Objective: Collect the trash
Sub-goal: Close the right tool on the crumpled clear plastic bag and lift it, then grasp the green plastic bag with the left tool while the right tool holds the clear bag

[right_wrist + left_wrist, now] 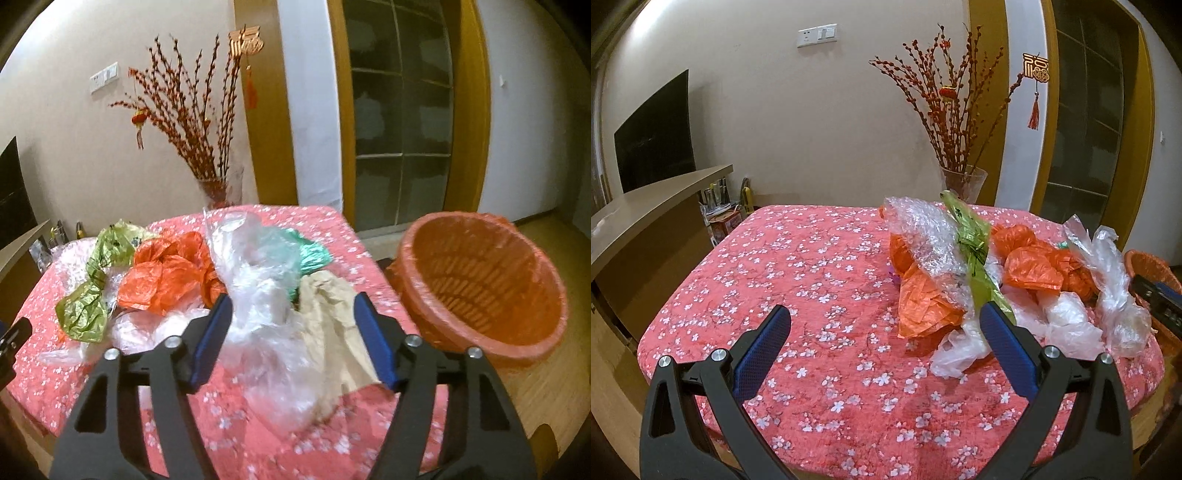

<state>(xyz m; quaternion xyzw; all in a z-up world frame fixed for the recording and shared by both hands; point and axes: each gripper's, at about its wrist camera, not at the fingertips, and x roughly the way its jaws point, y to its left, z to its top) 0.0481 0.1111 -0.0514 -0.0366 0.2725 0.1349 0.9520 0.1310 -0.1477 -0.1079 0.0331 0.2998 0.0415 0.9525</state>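
Observation:
A heap of plastic trash lies on the pink flowered table (820, 266): orange bags (923, 306), bubble wrap (927, 236), a green wrapper (975, 251) and clear bags (1067, 325). My left gripper (884, 319) is open and empty above the cloth, just left of the heap. In the right wrist view my right gripper (293, 306) is open, its fingers on either side of a clear bag (266, 295) and a brown paper piece (332, 317). An orange basket (480, 280) lined with a bag stands to the right of the table.
A glass vase (962, 184) with red branches stands behind the table's far edge. A wooden counter (646, 210) with bottles stands to the left. A dark glass door (402, 122) is behind the basket.

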